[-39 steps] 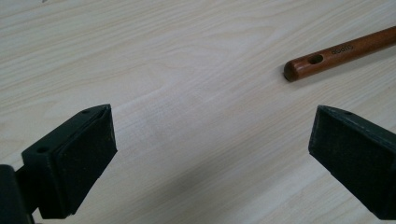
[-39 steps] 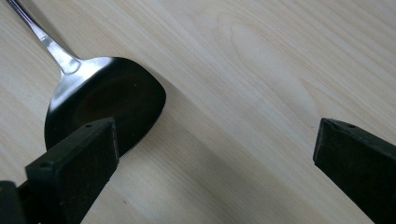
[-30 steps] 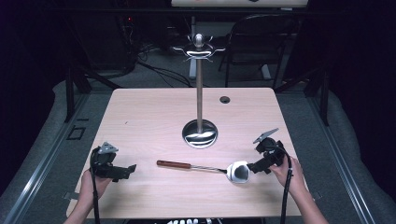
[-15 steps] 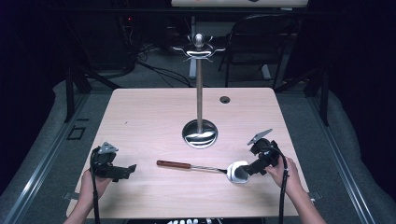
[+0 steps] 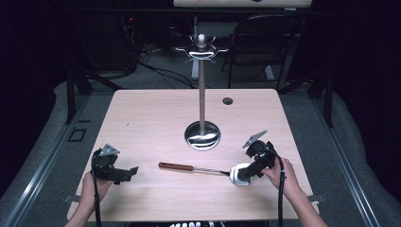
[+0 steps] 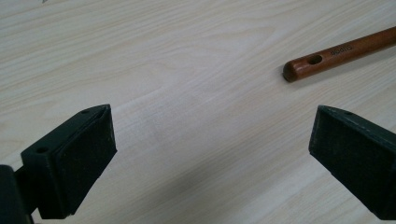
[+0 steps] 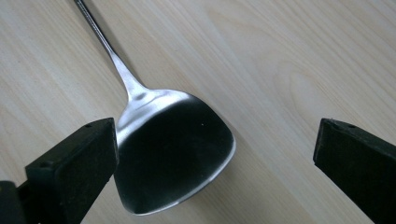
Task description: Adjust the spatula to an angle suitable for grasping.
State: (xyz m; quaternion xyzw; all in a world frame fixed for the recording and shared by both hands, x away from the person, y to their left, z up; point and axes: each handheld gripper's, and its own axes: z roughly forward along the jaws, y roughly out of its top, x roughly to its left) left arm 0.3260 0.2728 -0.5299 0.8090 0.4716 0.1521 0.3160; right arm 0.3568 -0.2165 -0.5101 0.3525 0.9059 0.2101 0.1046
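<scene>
Pale wooden table (image 5: 151, 118): spatula (image 5: 208, 170) lies crosswise, blade under the wide-open right gripper (image 5: 247, 173); left gripper (image 5: 126, 173), also wide, faces its handle.

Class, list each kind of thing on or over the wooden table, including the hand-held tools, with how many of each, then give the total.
Grippers: 2, left gripper and right gripper
Spatula with metal blade and wooden handle: 1
Metal stand with round base and hooks on top: 1
Total: 4
</scene>
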